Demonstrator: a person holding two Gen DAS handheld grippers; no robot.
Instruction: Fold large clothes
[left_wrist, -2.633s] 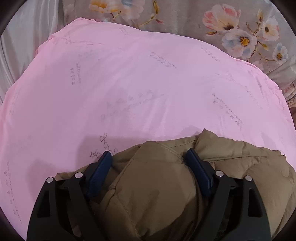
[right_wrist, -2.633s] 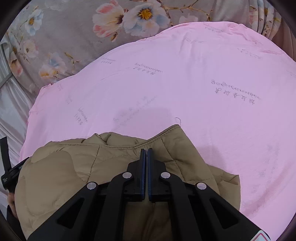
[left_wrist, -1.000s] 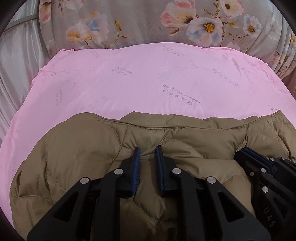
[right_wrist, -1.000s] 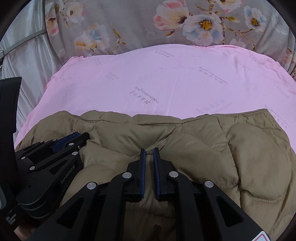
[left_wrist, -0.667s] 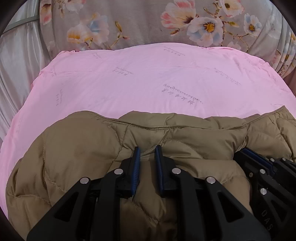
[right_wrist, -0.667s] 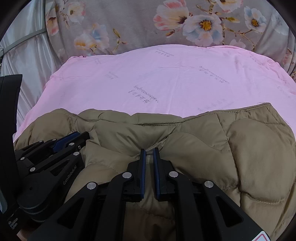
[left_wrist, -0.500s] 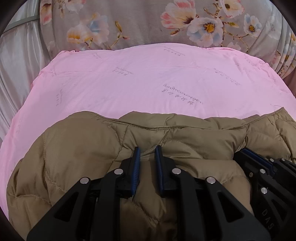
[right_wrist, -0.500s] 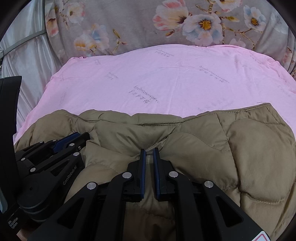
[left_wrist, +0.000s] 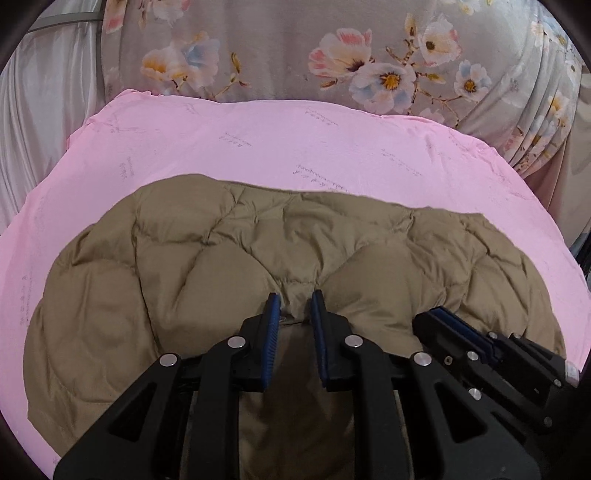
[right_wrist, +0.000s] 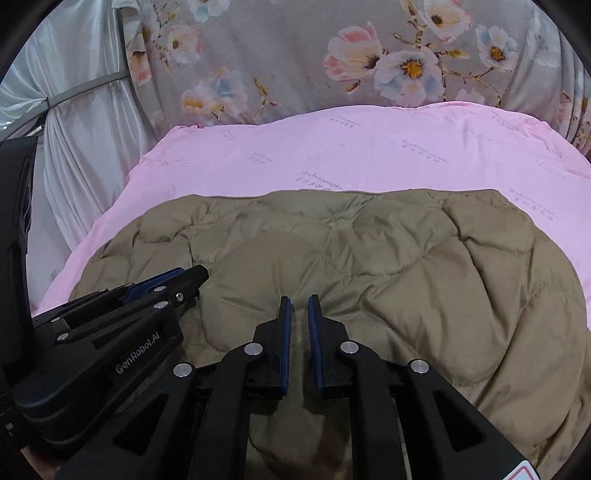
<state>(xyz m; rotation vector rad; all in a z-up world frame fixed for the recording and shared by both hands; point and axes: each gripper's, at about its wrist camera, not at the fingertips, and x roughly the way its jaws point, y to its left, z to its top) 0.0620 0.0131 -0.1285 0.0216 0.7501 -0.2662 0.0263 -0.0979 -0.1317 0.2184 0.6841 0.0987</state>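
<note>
Quilted olive-brown puffer jacket (left_wrist: 229, 254), one item, lying spread on a pink sheet (left_wrist: 295, 147) at its near edge, padded panels up, far hem running straight across the sheet's middle.

Left gripper (left_wrist: 295, 306): blue-padded jaws nearly closed, pinching a ridge of jacket fabric at the near edge. Right gripper (right_wrist: 298, 306): jaws likewise nearly closed, clamped on a fold of the same jacket. The two sit just beside each other.

View differences: the left wrist view shows the right gripper (left_wrist: 454, 325) from the side at lower right, and the sheet's right edge falling away towards a dark gap. The right wrist view shows the left gripper (right_wrist: 184, 280) at lower left, plus a white satin drape (right_wrist: 85, 147) with a grey bar across it beyond the sheet's left edge.

Edges and room: the far half of the sheet lies bare from the jacket's hem to the sheet's far edge, which meets a grey floral curtain (right_wrist: 332, 55). Narrow pink margins flank the jacket left and right.

Writing: "GenRobot.AI" reads on the left gripper's body in the right wrist view. Faint grey script is scattered over the sheet, too small to read.
</note>
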